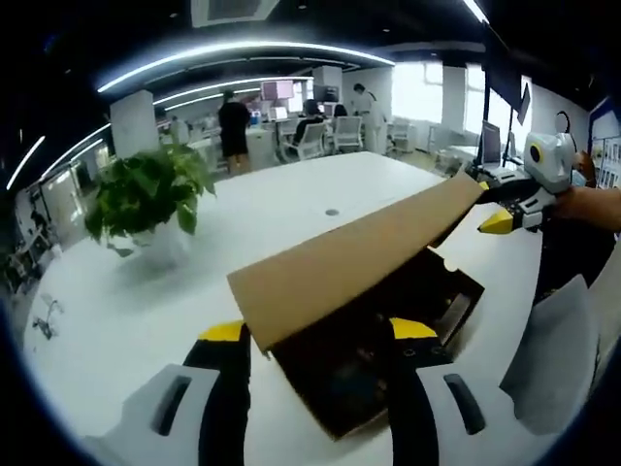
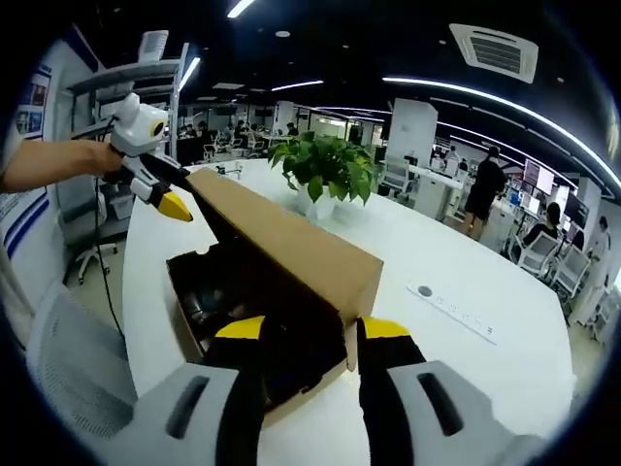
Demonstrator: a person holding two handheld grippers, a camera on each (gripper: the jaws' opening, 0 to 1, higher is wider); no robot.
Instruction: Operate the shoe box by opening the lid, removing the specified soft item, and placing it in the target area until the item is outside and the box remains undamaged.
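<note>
— Where are the grippers?
— The left gripper and the right gripper both point forward, jaws parted.
— Hands?
— A bare forearm reaches in.

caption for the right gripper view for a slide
Two hand-held grippers at an opened shoe box, lid raised, on a white table by a potted plant.

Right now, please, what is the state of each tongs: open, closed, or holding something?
Left tongs: open, holding nothing, one end of the raised lid between them.
Right tongs: open, holding nothing.
</note>
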